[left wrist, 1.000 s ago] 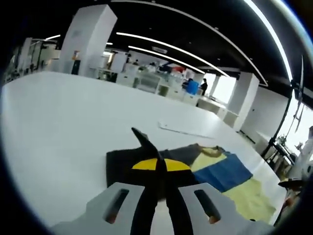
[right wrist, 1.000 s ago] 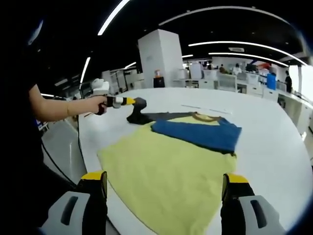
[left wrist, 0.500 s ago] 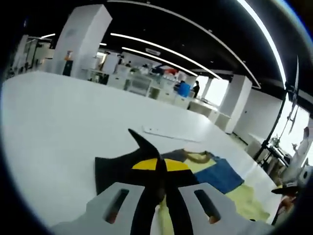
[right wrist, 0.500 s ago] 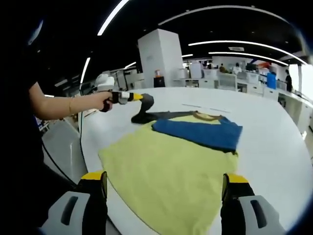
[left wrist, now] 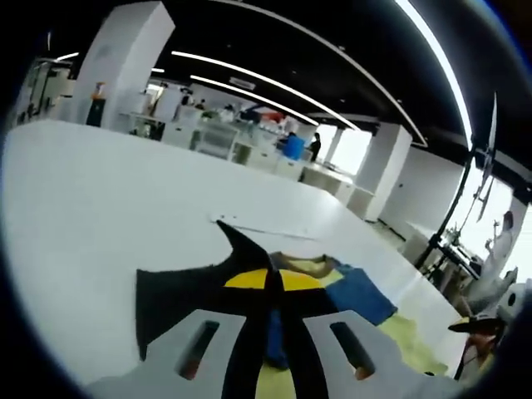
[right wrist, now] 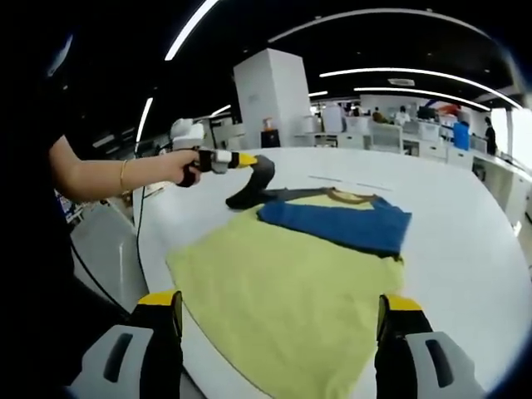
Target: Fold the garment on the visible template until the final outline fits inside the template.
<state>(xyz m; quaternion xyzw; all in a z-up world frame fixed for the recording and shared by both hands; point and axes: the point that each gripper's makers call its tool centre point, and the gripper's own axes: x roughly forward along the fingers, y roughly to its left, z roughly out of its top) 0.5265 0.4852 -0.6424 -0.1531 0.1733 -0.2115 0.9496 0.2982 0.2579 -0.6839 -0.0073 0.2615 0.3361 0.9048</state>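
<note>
Right gripper view: a yellow, blue and dark grey garment is seen spread on the white surface, its yellow body reaching the near edge and its collar toward the far side. A blue sleeve is laid folded across the upper body. The dark grey sleeve is lifted off the surface at the left edge, pinched in the left claw, which is held by a person's hand. The right claw is seen with its jaws set wide apart, nothing between them, above the near hem.

Left gripper view: the left claw is closed on the dark grey sleeve, the fabric rising to a peak at the jaw tips. The blue sleeve and yellow body are seen beyond. A thin pale strip is noted lying flat on the surface behind the garment.
</note>
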